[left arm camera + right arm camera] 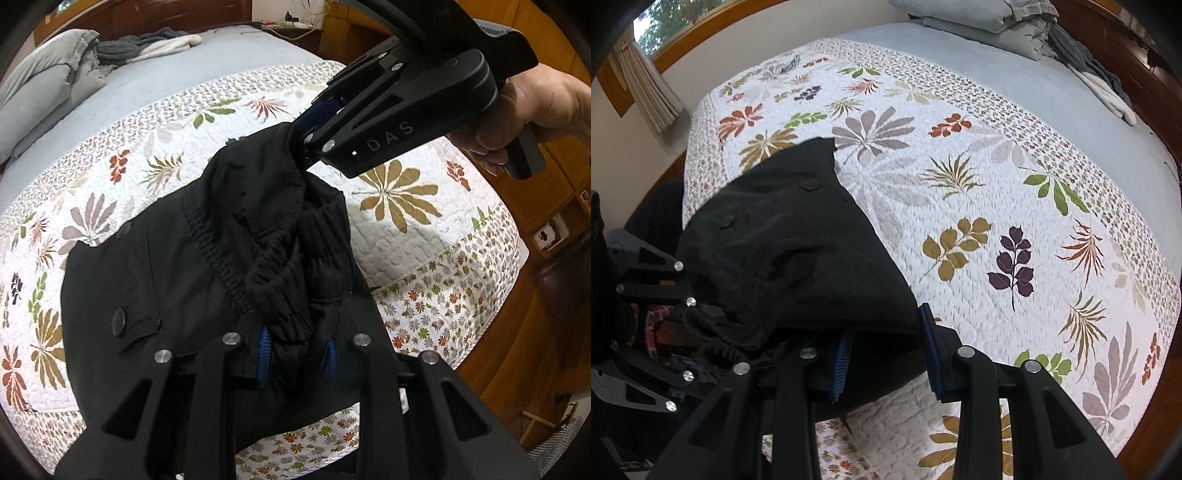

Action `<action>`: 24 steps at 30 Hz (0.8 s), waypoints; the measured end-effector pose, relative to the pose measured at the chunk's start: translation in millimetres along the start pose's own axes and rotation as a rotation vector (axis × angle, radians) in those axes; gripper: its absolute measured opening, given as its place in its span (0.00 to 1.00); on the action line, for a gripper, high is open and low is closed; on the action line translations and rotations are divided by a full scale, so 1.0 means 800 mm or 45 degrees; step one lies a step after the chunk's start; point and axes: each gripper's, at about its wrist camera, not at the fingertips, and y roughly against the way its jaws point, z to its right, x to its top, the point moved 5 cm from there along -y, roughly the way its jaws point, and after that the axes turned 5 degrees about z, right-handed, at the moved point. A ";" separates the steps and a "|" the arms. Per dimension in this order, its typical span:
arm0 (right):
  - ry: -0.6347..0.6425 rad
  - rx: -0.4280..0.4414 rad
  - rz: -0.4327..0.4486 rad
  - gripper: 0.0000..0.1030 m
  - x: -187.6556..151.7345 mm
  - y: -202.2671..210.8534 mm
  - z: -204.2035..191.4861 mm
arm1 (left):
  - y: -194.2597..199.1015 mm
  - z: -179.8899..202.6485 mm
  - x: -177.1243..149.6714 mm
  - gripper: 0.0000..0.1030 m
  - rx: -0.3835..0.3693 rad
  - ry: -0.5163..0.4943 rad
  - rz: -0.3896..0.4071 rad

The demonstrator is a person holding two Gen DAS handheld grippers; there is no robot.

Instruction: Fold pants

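1. Left wrist view: left gripper (297, 363) is clamping the elastic waistband of the black pants (207, 266), lifted over the floral quilt (155, 122); right gripper (314, 127) is pinching the far waistband corner.
2. Right wrist view: right gripper (886, 362) pads look spread with cloth between; grip unclear here. Advice: keep both corners level, waistband taut, before lowering onto the quilt.
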 end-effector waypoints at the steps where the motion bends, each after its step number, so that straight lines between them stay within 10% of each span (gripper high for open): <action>1: 0.004 -0.004 -0.001 0.34 -0.002 -0.002 0.001 | -0.004 0.000 -0.002 0.21 -0.004 0.000 -0.007; 24: -0.168 0.024 0.064 0.34 -0.052 -0.030 0.030 | -0.055 0.014 -0.022 0.24 0.001 -0.049 -0.075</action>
